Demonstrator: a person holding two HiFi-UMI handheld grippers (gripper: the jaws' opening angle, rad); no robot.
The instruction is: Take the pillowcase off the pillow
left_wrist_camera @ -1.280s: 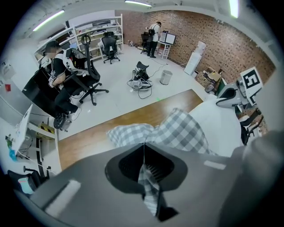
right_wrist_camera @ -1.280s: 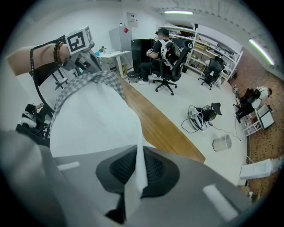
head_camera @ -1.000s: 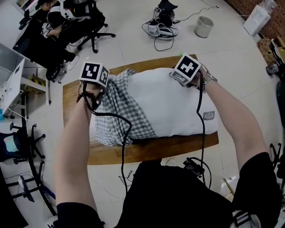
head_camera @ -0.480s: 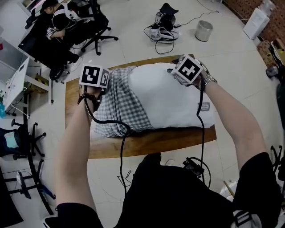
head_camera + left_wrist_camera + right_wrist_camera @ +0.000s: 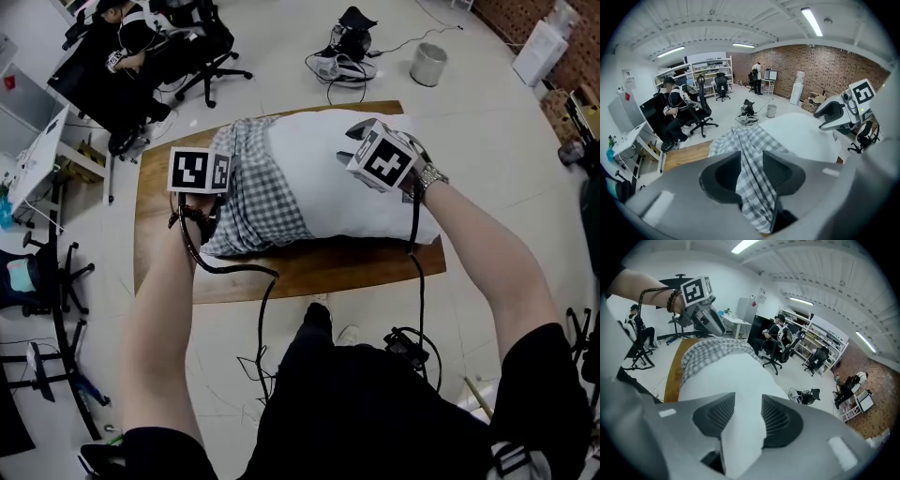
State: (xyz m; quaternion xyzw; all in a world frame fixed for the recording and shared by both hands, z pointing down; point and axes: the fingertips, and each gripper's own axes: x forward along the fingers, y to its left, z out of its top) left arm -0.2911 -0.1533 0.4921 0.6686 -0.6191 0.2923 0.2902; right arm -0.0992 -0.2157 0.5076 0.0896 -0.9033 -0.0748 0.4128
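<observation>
Currently pillowcase [image 5: 253, 192] is bunched over the left end of pillow [image 5: 328, 178], long axis left-right on table [image 5: 309, 272]. My left gripper [image 5: 751, 164] is at it, jaws opening, check cloth between them; right gripper [image 5: 747, 411] clamps a pillow fold. I'd pull leftward, along the axis.

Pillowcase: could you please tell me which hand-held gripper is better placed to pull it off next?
Probably left. The left hand-held gripper has the checked pillowcase between its opening jaws; the right hand-held gripper is clamped on the white pillow, anchoring it.

Left claw [image 5: 751, 164] opening around pillowcase [image 5: 740, 140]; pillow [image 5: 347, 178] shifted farther away
</observation>
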